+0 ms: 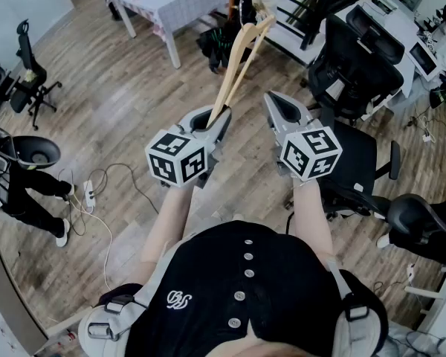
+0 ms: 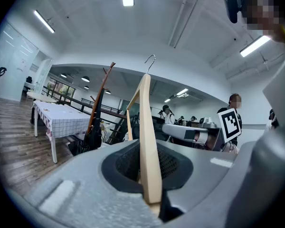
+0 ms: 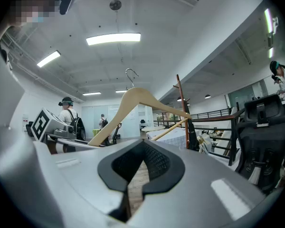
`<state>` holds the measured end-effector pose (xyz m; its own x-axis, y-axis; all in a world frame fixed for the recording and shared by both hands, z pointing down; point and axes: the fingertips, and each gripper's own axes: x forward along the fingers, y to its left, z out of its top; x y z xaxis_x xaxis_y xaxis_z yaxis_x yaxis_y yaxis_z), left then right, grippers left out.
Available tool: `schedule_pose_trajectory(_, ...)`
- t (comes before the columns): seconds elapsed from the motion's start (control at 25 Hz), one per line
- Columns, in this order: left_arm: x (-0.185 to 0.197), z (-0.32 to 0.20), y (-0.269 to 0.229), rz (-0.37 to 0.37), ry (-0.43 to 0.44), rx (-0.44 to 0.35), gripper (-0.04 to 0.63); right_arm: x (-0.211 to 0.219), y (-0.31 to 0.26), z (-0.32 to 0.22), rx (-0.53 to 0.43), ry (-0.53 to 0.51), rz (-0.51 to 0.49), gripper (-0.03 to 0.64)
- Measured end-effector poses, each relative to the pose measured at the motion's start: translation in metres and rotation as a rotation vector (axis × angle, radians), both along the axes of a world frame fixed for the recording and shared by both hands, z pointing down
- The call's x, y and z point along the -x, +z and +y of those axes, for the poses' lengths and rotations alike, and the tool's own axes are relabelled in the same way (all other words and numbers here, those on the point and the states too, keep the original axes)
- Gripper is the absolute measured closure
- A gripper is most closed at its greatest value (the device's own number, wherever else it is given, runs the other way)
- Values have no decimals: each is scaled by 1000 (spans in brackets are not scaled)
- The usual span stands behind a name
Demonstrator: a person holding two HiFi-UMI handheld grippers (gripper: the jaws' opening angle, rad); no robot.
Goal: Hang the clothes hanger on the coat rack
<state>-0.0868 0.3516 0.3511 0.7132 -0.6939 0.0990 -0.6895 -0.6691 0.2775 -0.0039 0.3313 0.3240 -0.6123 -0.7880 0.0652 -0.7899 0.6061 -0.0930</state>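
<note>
the left gripper (image 1: 212,117) is clamped on one arm end of a wooden clothes hanger (image 1: 238,58), its jaws pressed against the flat wood with the hanger standing up and away from it. in the left gripper view the hanger's metal hook (image 2: 151,61) sits at the top, free and facing forward. the right gripper (image 1: 286,110) is just beside the left, its jaws only narrowly apart with bare floor showing through the gap and nothing between them.

the coat rack (image 2: 100,99), a dark wooden pole with angled pegs, stands well ahead near a table with a checked cloth (image 2: 61,120); the hanger is not yet near it.

the hanger looks light and stiff, so it should not sag or flex. held at one arm tip, though, it is likely to pivot in the jaws, and smooth finished wood may slip. a hold closer to the neck under the hook would probably steady it more. the thin wire hook is the part to guide onto a peg, and it looks easy to misalign.
</note>
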Motion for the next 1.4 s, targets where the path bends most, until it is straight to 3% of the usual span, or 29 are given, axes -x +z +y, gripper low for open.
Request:
schedule_pose_trajectory(0.96, -17, -15, 0, -31, 28, 2, 565, -5, 1, -4, 6, 27, -45, 618)
schedule_pose_trajectory(1.2, -31, -22, -1, 18, 4, 2, 565, -18, 0, -9, -5, 15, -34, 618)
schedule_pose_trajectory(1.4, -41, -36, -2, -22, -9, -23, 563, -33, 3, -19, -7, -1, -37, 618)
